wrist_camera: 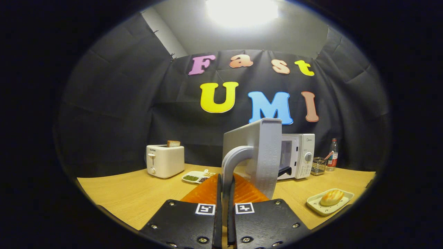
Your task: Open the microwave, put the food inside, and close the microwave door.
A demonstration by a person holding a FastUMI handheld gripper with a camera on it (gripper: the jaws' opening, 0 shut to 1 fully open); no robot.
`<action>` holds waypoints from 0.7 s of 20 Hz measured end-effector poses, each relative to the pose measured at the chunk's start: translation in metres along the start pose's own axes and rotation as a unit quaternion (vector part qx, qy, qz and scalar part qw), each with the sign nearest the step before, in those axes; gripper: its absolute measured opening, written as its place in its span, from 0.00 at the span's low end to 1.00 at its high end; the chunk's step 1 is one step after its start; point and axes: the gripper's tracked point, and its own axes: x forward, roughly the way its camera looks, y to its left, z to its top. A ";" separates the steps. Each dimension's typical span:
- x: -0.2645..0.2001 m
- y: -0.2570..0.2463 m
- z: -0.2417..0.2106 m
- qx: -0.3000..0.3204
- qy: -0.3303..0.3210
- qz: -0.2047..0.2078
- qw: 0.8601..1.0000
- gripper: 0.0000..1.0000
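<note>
The gripper [225,193] is closed on the handle [232,162] of the microwave [297,154] door [263,155], which stands swung open. The food, apparently a bread roll [331,197], lies on a small plate [316,204] on the worktop [138,193], right of the fingers.

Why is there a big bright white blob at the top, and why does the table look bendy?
In the gripper view, the blob is glare from the ceiling light, washed out to plain white; the fisheye lens bends the table edge into a curve; the microwave door, whose handle the gripper is shut on, looms large because it is near.
</note>
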 end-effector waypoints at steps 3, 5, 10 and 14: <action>0.001 0.009 0.000 0.009 0.002 -0.014 1.000 0.06; 0.003 0.012 0.001 0.004 -0.001 -0.018 1.000 0.06; 0.003 0.013 -0.004 -0.001 0.008 -0.001 1.000 0.33; 0.003 0.007 -0.006 0.003 0.030 0.015 0.999 0.79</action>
